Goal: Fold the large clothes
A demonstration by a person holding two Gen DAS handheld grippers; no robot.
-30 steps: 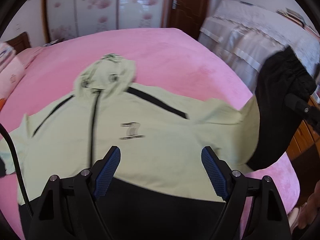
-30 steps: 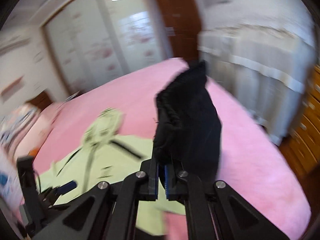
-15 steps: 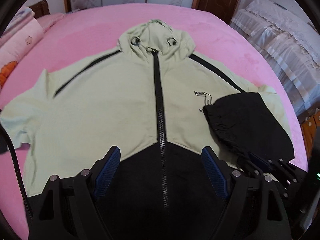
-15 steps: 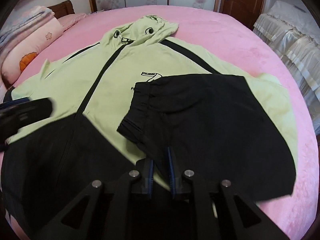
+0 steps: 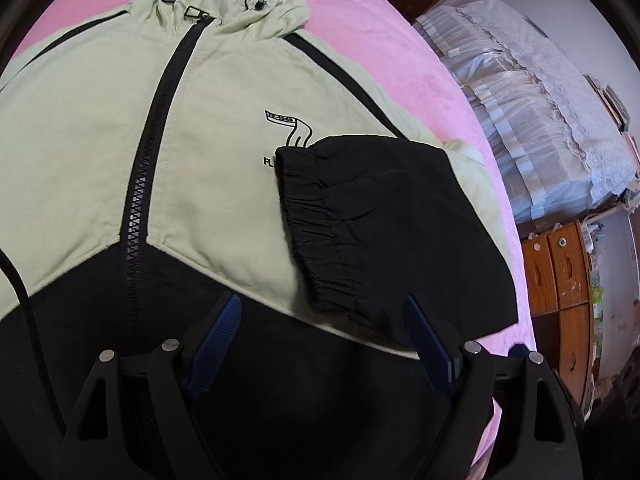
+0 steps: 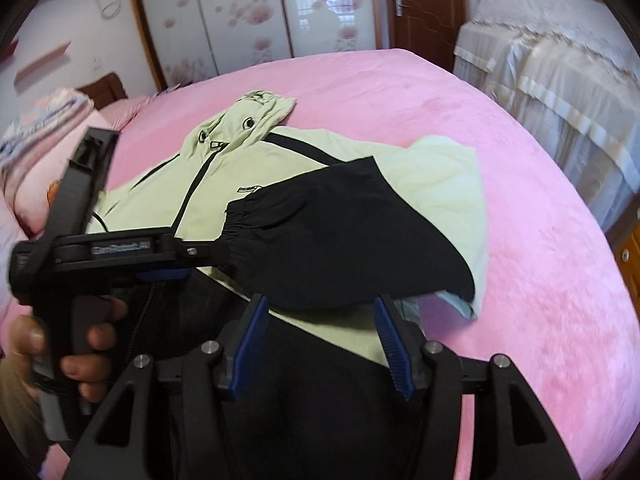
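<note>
A pale green hooded jacket (image 5: 80, 152) with a black zip and a black lower part lies face up on the pink bed (image 5: 360, 24). Its black sleeve (image 5: 392, 232) is folded across the chest, cuff by the printed logo. My left gripper (image 5: 322, 308) hangs open over the black hem, just short of the cuff, with nothing between its pads. My right gripper (image 6: 320, 304) is opening its jaws; the sleeve (image 6: 340, 240) edge lies at its tips, and the pads do not press on it. A hand (image 6: 88, 336) holds the left gripper's handle at the left of the right wrist view.
Furniture under a white lace cover (image 5: 540, 100) stands to the right of the bed, with a wooden cabinet (image 5: 560, 272) beside it. Pillows and folded bedding (image 6: 40, 140) lie at the bed's left. Flowered wardrobe doors (image 6: 240, 12) and a brown door (image 6: 420, 0) are behind. A black cable (image 5: 24, 300) hangs at the left.
The right gripper carried the black sleeve down onto the jacket's chest and let it go, its jaws parting. The left gripper sank closer to the jacket and turned.
</note>
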